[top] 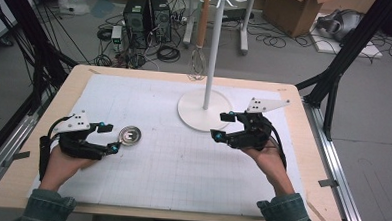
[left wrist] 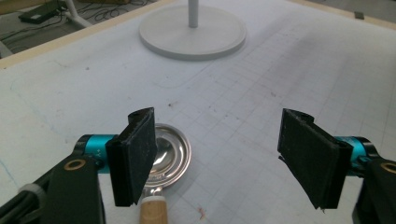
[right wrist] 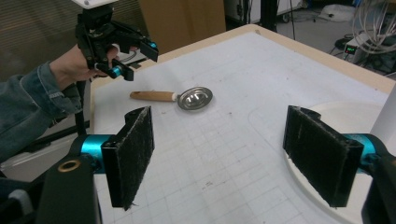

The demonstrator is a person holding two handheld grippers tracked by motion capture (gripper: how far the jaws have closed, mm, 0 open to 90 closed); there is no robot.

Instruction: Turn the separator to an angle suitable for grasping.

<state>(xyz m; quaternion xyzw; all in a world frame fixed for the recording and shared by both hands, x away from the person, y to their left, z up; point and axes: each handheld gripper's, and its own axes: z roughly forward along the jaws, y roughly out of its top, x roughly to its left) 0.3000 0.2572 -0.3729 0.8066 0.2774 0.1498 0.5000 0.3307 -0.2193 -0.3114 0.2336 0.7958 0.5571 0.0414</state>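
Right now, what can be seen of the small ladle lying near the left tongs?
The ladle is a small utensil with a round, shiny metal bowl and a short, light wooden handle joined by a pale collar. It lies flat on the white gridded mat, bowl facing up, towards the table's left side. The left tongs hang over the handle end with jaws apart, one black pad partly covering the bowl in the left gripper view; whether anything touches it cannot be told.
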